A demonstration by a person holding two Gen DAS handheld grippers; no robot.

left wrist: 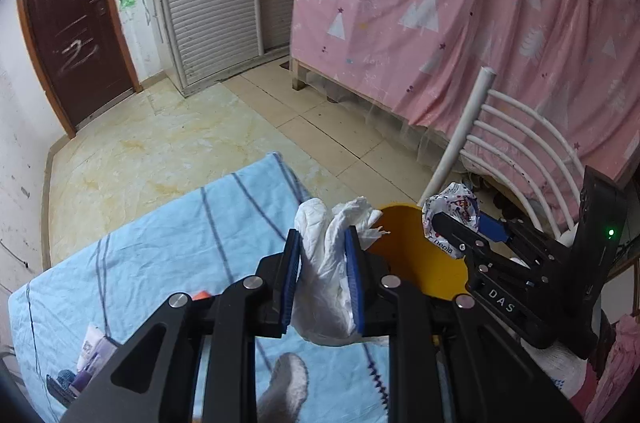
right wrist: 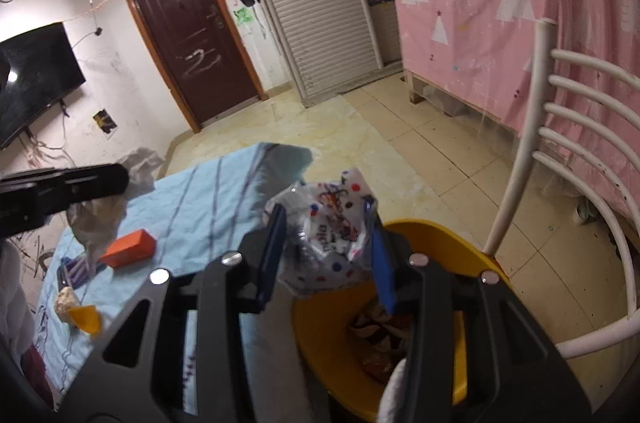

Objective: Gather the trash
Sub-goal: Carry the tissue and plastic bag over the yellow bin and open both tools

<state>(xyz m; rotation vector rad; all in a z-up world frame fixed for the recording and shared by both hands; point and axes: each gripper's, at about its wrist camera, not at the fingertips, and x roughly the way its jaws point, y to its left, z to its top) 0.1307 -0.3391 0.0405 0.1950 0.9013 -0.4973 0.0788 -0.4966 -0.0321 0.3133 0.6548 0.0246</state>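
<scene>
My left gripper (left wrist: 322, 255) is shut on a crumpled white tissue (left wrist: 328, 263) and holds it above the table edge, beside the yellow bin (left wrist: 416, 259). My right gripper (right wrist: 326, 235) is shut on a crumpled printed wrapper (right wrist: 328, 235) with coloured dots, held over the rim of the yellow bin (right wrist: 440, 235). The right gripper and its wrapper (left wrist: 452, 211) also show in the left wrist view, over the bin's far side. The bin holds some wrappers (right wrist: 380, 335). The left gripper with the tissue (right wrist: 100, 211) shows at the left in the right wrist view.
A light blue striped cloth (right wrist: 208, 199) covers the table. On it lie an orange block (right wrist: 130, 247), a yellow scrap (right wrist: 86, 317), a pale lump (right wrist: 66, 301) and small packets (left wrist: 94, 351). A white chair (right wrist: 576, 151) stands right of the bin. A pink curtain (left wrist: 460, 3) hangs behind.
</scene>
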